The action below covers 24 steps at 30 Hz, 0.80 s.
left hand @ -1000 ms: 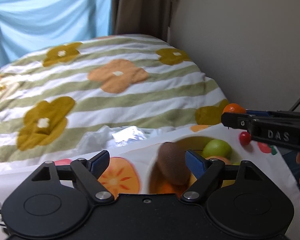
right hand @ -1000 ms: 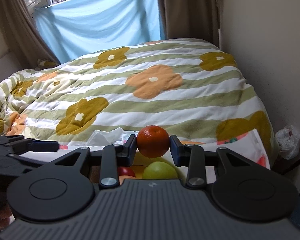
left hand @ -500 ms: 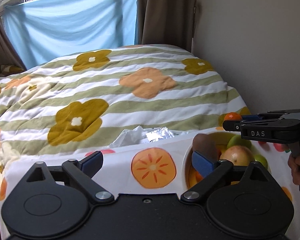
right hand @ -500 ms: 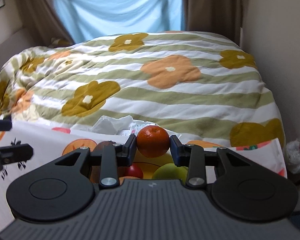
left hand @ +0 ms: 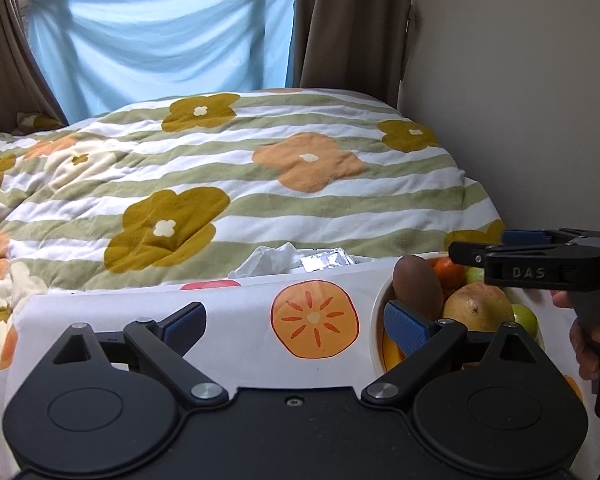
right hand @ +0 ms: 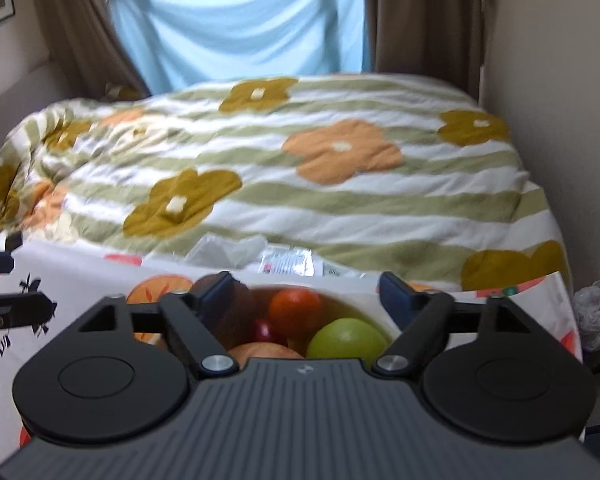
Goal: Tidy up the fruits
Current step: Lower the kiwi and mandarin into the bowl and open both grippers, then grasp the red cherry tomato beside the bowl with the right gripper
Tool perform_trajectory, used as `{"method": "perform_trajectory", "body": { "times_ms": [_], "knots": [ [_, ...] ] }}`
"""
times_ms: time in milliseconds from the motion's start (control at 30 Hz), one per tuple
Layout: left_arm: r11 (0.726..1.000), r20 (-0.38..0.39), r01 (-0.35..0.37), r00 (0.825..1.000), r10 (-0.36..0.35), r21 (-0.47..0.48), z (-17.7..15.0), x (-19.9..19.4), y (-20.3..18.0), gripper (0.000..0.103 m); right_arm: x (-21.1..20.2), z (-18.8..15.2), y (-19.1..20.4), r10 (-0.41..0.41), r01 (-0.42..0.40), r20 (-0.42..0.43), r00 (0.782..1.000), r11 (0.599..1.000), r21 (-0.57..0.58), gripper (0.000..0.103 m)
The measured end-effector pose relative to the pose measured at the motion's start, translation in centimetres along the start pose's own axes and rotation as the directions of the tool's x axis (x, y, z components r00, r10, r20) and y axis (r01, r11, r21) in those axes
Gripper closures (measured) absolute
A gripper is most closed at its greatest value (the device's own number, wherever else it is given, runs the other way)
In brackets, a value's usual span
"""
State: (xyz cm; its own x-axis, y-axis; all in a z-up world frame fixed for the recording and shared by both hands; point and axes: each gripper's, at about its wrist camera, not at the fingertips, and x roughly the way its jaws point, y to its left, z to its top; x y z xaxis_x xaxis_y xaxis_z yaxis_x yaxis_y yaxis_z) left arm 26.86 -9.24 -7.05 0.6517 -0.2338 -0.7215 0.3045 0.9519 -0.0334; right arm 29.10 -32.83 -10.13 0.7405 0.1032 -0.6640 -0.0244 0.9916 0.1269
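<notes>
A white bowl [left hand: 377,312] of fruit stands on a fruit-print cloth [left hand: 240,320]. It holds a brown kiwi [left hand: 417,287], an orange [right hand: 294,306], a yellow-red apple [left hand: 478,307], a green apple [right hand: 346,338] and a small red fruit [right hand: 265,330]. My right gripper [right hand: 304,292] is open and empty just above the bowl, with the orange lying below its fingers. It also shows in the left wrist view [left hand: 480,249]. My left gripper [left hand: 296,324] is open and empty over the cloth, left of the bowl.
A flowered striped duvet [left hand: 240,184] covers the bed behind the cloth. Crumpled tissue [left hand: 268,260] and a foil packet [left hand: 328,258] lie at the cloth's far edge. A wall [left hand: 520,100] stands close on the right. A plastic bag [right hand: 598,314] lies by it.
My right gripper opened and let the orange go into the bowl. My left gripper drew back and left, away from the bowl and the kiwi.
</notes>
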Motion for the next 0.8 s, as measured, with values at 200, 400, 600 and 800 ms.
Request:
{"method": "perform_trajectory", "body": {
  "times_ms": [200,400,600,800],
  "knots": [
    [1.0,0.034,-0.019,0.999,0.019,-0.009,-0.2,-1.9,-0.4,0.005,-2.2,0.1,0.0,-0.006,0.006,0.028,1.0,1.0,0.004,0.005],
    [0.999,0.082,-0.032,0.996,0.033,-0.003,-0.2,-4.4,-1.5,0.005,-6.0,-0.2,-0.5,-0.01,0.009,0.081,0.997,1.0,0.01,0.0],
    [0.999,0.122,-0.026,0.992,0.023,0.023,-0.3,-6.6,-4.0,0.005,-9.7,-1.1,-1.8,-0.039,0.039,0.118,0.992,0.999,-0.003,0.0],
    [0.998,0.144,-0.008,0.99,-0.002,0.067,0.1,-7.7,-7.5,0.005,-12.3,-1.6,-4.7,-0.07,0.069,0.148,0.986,0.998,0.011,0.0]
  ]
}}
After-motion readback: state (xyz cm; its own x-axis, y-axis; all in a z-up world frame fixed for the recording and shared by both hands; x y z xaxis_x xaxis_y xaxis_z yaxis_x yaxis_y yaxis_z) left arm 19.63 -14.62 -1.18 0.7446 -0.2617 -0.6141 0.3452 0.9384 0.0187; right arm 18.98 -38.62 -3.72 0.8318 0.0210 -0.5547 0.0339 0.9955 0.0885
